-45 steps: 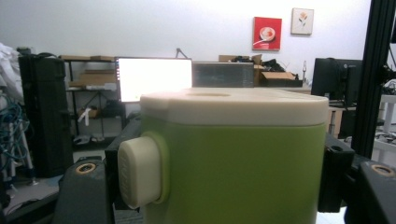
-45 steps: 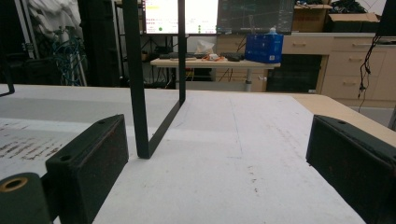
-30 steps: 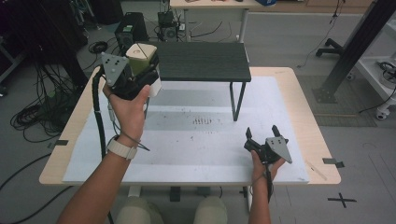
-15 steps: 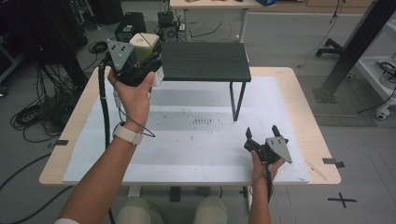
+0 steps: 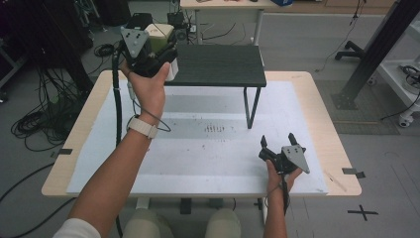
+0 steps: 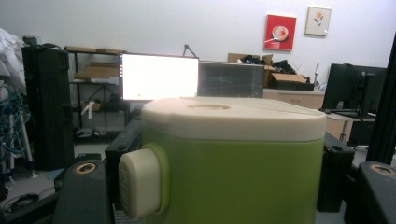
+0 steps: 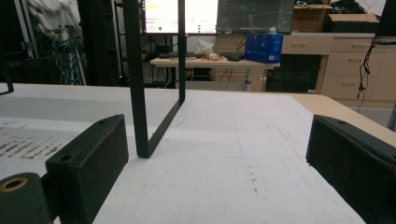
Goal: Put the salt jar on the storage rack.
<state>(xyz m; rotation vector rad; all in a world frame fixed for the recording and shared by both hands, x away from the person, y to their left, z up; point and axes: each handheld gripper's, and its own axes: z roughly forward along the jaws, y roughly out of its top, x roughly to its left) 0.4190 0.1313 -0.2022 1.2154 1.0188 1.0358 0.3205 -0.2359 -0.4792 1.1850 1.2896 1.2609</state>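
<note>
Nearest the camera, the right gripper sits low over the front right of the white-covered surface, its jaws standing wide apart with nothing between them. Seen along those jaws in the right gripper view, the right gripper faces bare white covering and the thin black leg of a stand. Farther back, the black stand rises at the rear middle of the surface on slim legs, its dark slatted top level. At the stand's left end, the left gripper is raised in the person's left hand, jaws clamped on a green container with a cream lid, held upright in the air just beside the stand's top edge. In the left gripper view the green container sits squarely between the black jaws, a cream latch on its side, with a bright monitor glowing in the room far behind.
</note>
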